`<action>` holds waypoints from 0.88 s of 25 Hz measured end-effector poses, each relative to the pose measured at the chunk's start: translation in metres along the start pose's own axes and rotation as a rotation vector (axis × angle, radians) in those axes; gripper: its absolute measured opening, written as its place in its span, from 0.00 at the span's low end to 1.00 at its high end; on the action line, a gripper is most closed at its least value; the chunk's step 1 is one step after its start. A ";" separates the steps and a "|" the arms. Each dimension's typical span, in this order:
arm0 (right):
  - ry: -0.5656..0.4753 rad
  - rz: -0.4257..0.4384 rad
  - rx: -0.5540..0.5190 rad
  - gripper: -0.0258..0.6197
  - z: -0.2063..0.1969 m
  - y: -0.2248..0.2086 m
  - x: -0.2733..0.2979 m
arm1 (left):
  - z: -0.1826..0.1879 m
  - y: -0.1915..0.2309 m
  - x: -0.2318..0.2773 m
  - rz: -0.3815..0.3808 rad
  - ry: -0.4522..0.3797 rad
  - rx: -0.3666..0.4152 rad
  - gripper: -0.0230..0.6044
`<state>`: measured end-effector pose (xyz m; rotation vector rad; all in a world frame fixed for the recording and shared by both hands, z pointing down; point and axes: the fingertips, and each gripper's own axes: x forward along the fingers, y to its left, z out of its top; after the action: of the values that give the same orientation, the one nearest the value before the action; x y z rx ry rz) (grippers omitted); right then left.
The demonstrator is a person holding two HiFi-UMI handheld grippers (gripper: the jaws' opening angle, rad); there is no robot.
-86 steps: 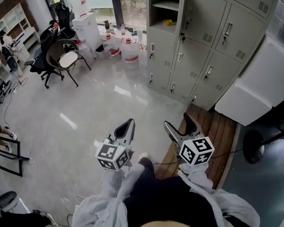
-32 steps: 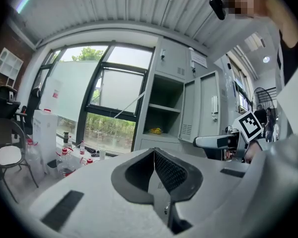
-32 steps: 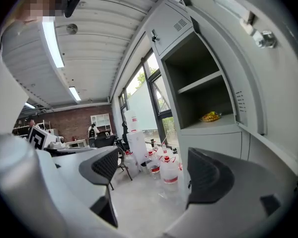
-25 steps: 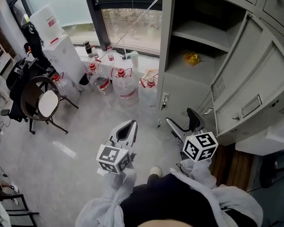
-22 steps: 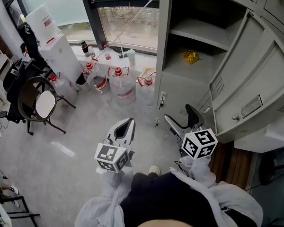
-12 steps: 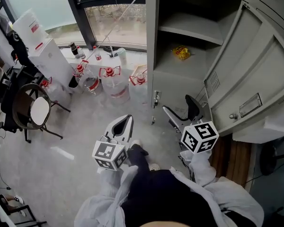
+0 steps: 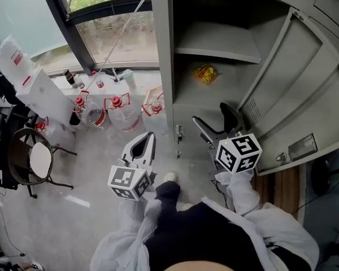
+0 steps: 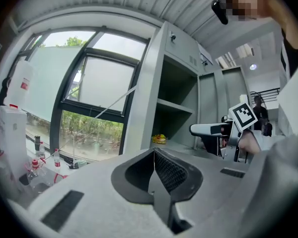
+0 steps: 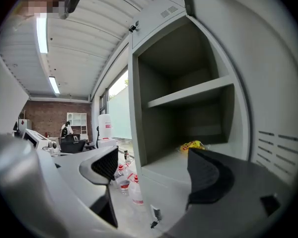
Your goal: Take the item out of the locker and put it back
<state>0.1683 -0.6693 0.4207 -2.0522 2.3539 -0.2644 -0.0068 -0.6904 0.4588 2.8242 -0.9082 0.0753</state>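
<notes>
Well beyond jaws (apart) of right gripper: yellow packet in locker.

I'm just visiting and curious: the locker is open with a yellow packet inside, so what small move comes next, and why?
Probably reach the right gripper forward into the locker toward the yellow packet. Its fingers stand apart with nothing between them, and the packet lies ahead of them below the shelf.

No legible text or labels anywhere.
</notes>
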 end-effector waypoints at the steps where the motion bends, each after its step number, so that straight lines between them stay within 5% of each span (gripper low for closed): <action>1: -0.001 -0.014 -0.006 0.69 0.005 -0.006 0.009 | 0.006 0.009 0.010 -0.006 -0.005 -0.002 0.05; 12: 0.051 -0.100 -0.123 0.69 0.036 -0.070 0.097 | 0.049 0.071 0.104 -0.136 -0.036 0.018 0.05; 19: 0.224 -0.023 -0.237 0.69 0.015 -0.099 0.151 | 0.054 0.086 0.134 -0.211 -0.030 0.037 0.05; 22: 0.335 -0.021 -0.262 0.77 -0.003 -0.115 0.165 | 0.053 0.093 0.140 -0.234 -0.025 0.041 0.05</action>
<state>0.2580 -0.8457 0.4557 -2.3074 2.6879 -0.3407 0.0529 -0.8548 0.4345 2.9528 -0.5807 0.0280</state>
